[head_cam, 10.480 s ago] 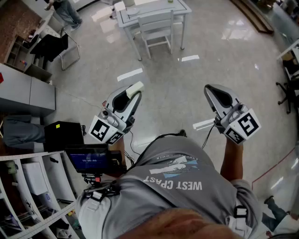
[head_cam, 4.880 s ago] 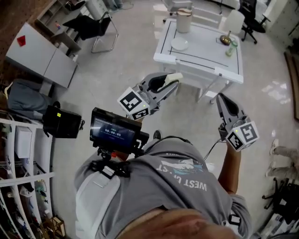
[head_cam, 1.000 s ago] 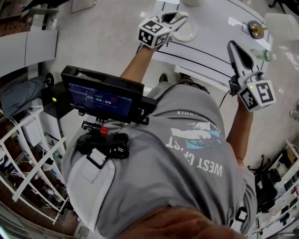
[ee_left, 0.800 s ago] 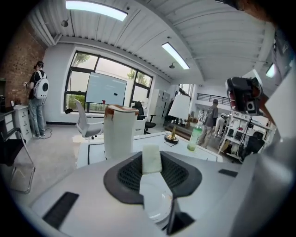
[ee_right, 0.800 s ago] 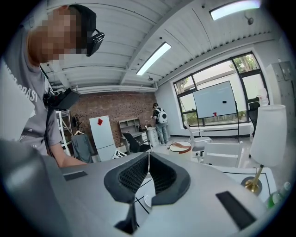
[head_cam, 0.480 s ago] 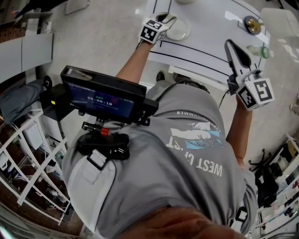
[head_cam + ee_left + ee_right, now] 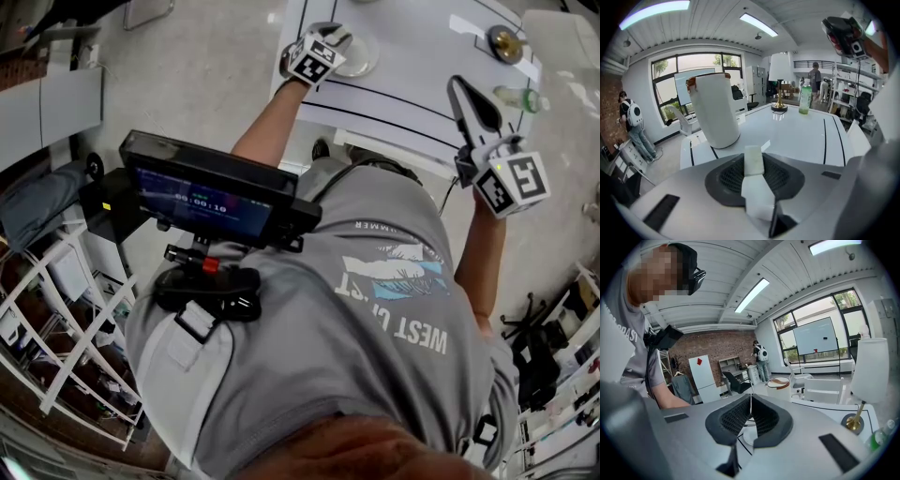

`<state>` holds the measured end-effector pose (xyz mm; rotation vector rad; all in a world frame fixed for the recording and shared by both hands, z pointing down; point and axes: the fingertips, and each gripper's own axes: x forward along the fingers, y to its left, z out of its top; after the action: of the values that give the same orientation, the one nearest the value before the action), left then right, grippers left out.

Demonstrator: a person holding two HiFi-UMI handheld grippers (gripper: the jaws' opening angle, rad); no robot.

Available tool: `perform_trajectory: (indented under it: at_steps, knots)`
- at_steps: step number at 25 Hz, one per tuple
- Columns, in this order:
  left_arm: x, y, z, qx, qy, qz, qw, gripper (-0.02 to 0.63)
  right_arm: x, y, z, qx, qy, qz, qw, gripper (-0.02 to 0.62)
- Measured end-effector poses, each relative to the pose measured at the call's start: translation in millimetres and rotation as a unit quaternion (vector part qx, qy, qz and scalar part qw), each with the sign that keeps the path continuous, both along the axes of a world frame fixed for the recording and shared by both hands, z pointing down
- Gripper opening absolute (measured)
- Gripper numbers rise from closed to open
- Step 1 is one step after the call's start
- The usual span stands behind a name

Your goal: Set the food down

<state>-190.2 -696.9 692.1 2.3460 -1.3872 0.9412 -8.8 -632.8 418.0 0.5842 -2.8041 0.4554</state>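
Observation:
A pale, whitish block of food is pinched between the jaws of my left gripper, which is shut on it. In the head view the left gripper reaches over the near left part of the white table, right beside a white plate. A tall white canister stands just beyond the food on the table. My right gripper hangs above the table's front edge, shut with nothing in it.
A lamp with a brass base and a green bottle stand at the table's far right. A camera monitor rig juts from the person's chest. White shelving and grey cabinets line the left.
My left gripper has reached farther out over the table with the food, ending beside the plate. The right gripper has barely shifted.

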Motion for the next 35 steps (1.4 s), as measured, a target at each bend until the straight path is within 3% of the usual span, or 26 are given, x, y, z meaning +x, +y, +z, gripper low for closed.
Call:
perform_trajectory:
  at_steps: [4, 11, 18, 28, 35]
  knots:
    - [11.7, 0.1, 13.5, -0.009, -0.060, 0.030, 0.9977, 0.106, 1.2, -1.0, 4.1, -0.003, 0.000, -0.003, 1.000, 0.009]
    - [16.7, 0.2, 35.6, -0.011, -0.160, 0.076, 0.9841, 0.106, -2.7, 1.5, 2.3, 0.006, 0.002, -0.004, 1.000, 0.009]
    - [18.2, -0.9, 56.6, -0.007, -0.198, 0.092, 0.9759, 0.106, -3.6, -0.8, 14.2, 0.003, 0.013, -0.005, 1.000, 0.009]
    - [46.3, 21.4, 64.5, -0.004, -0.244, 0.171, 0.9546, 0.107, 0.3, 10.6, 4.2, 0.011, 0.039, -0.001, 0.999, 0.009]
    - [62.4, 20.0, 67.2, -0.002, -0.240, 0.186, 0.9527, 0.107, 2.9, 17.5, 9.2, 0.008, 0.054, -0.006, 0.998, 0.009]
